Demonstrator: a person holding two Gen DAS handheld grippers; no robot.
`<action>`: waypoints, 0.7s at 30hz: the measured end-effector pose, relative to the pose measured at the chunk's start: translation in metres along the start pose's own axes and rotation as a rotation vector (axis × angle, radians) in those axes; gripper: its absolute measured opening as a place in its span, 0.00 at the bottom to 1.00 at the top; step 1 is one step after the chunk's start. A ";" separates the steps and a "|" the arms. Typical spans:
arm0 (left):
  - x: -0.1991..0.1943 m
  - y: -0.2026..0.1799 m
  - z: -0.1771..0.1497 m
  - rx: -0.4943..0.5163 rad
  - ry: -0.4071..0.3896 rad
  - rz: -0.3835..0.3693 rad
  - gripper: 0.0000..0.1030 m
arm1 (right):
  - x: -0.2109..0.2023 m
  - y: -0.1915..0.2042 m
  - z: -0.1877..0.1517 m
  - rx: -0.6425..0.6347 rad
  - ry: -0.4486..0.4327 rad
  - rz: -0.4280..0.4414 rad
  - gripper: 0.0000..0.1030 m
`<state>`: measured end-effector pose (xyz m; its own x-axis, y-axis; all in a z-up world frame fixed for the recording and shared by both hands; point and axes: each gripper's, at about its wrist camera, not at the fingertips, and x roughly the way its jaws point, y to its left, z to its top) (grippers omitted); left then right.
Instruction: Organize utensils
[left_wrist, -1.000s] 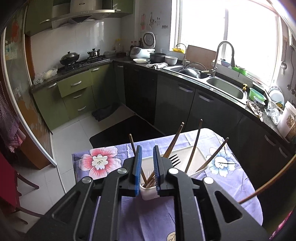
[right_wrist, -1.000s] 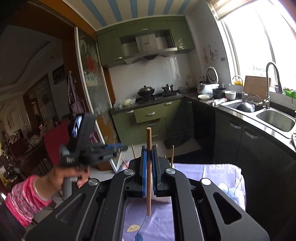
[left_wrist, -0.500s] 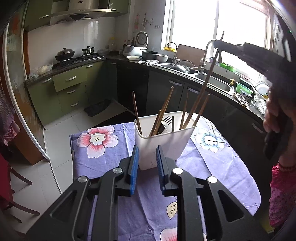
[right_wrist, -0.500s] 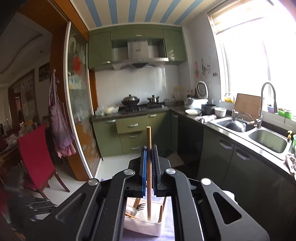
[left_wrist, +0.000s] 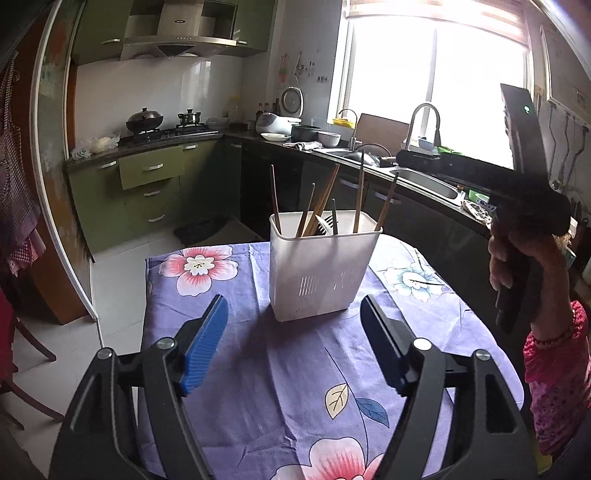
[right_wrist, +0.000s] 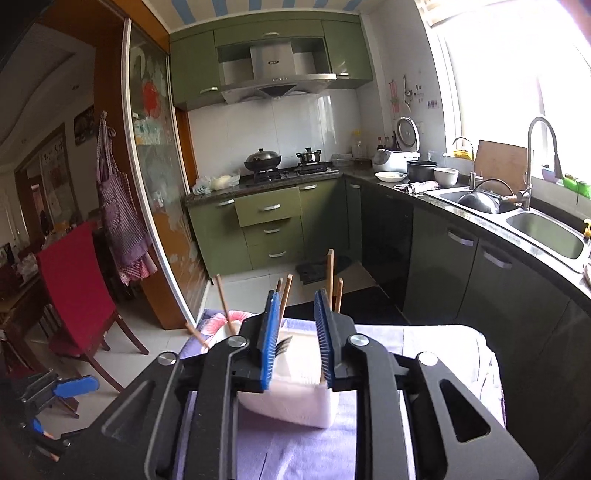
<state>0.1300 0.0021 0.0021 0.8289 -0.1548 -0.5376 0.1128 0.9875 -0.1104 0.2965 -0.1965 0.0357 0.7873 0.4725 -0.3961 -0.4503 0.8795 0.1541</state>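
Worktop (left_wrist: 236, 373) under a purple floral cloth carries a white utensil holder (left_wrist: 319, 267) near its far edge, upright, with wooden chopsticks (left_wrist: 325, 197) and a dark fork standing in it. Left hand-held gripper (left_wrist: 293, 341) is released, jaws opening wide, nothing between them, short of the holder. Right hand-held gripper (right_wrist: 295, 339) is above the holder, jaws opening, pads clear of the chopsticks.
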 end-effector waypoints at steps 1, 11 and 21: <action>-0.002 -0.001 -0.005 -0.006 -0.010 0.005 0.80 | -0.009 0.000 -0.012 -0.003 -0.005 -0.009 0.34; 0.001 -0.020 -0.063 -0.009 0.011 0.032 0.93 | -0.086 -0.005 -0.135 0.013 0.020 -0.066 0.81; -0.022 -0.028 -0.081 -0.068 -0.033 0.051 0.93 | -0.155 0.011 -0.178 -0.006 -0.036 -0.128 0.95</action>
<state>0.0641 -0.0244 -0.0501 0.8503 -0.1021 -0.5163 0.0334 0.9895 -0.1407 0.0937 -0.2700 -0.0625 0.8533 0.3580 -0.3791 -0.3475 0.9325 0.0984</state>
